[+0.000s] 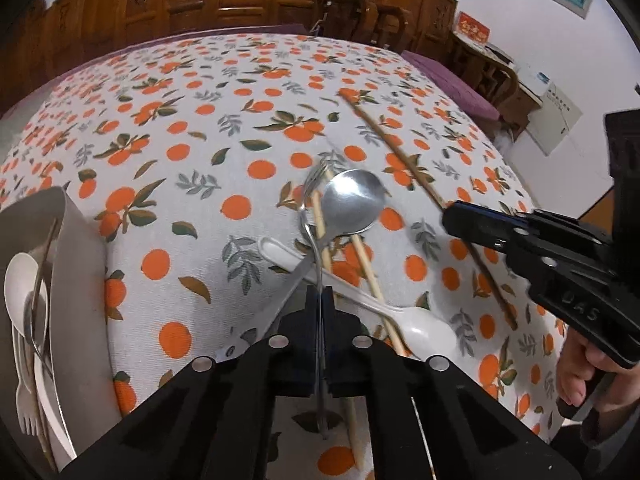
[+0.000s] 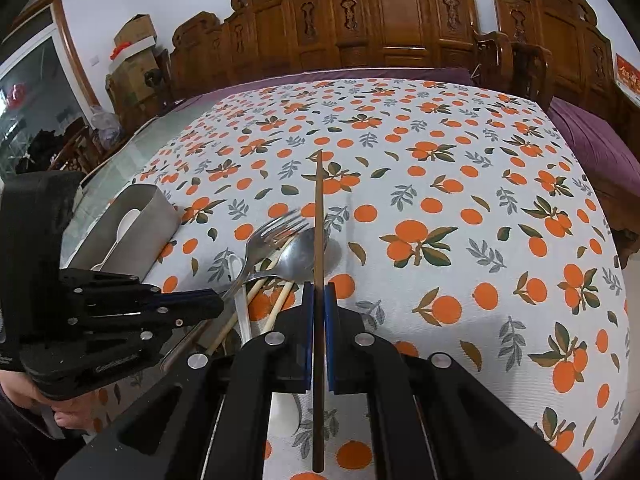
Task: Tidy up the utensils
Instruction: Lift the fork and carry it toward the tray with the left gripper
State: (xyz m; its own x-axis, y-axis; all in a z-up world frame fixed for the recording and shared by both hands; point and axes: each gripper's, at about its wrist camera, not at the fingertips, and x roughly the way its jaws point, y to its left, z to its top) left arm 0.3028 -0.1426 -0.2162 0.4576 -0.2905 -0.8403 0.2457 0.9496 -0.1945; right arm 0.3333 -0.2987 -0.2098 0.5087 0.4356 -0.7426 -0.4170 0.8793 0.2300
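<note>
A metal fork (image 1: 316, 236) is being pinched by its handle between the closed jaws of the left gripper (image 1: 321, 300), with its prongs pointing away from the gripper, out over the table. The fork is sitting in a small pile of utensils directly ahead of that gripper: a metal spoon (image 1: 352, 204) is lying with its bowl just beyond the jaws, a white plastic spoon (image 1: 424, 330) is crossing under the fork with its bowl just to the right of the jaws, and a pair of pale chopsticks (image 1: 364, 264) is running through the pile beneath them. The right gripper (image 2: 319, 300) is clamped on a single dark brown chopstick (image 2: 319, 240), which is passing straight between its jaws and reaching out ahead of them above the pile, with its far end over the tablecloth (image 2: 460, 208). From the left wrist view, the right gripper is coming in from the right side, near the pile. To the left of the left gripper, well apart from the pile, a grey holder (image 1: 76, 264) is lying with more utensils inside it, among them a white spoon (image 1: 20, 276) and a white plastic fork (image 1: 26, 404). Everything is resting on a white tablecloth printed with oranges and leaves, and carved wooden furniture (image 2: 400, 20) is standing beyond the table's far edge.
</note>
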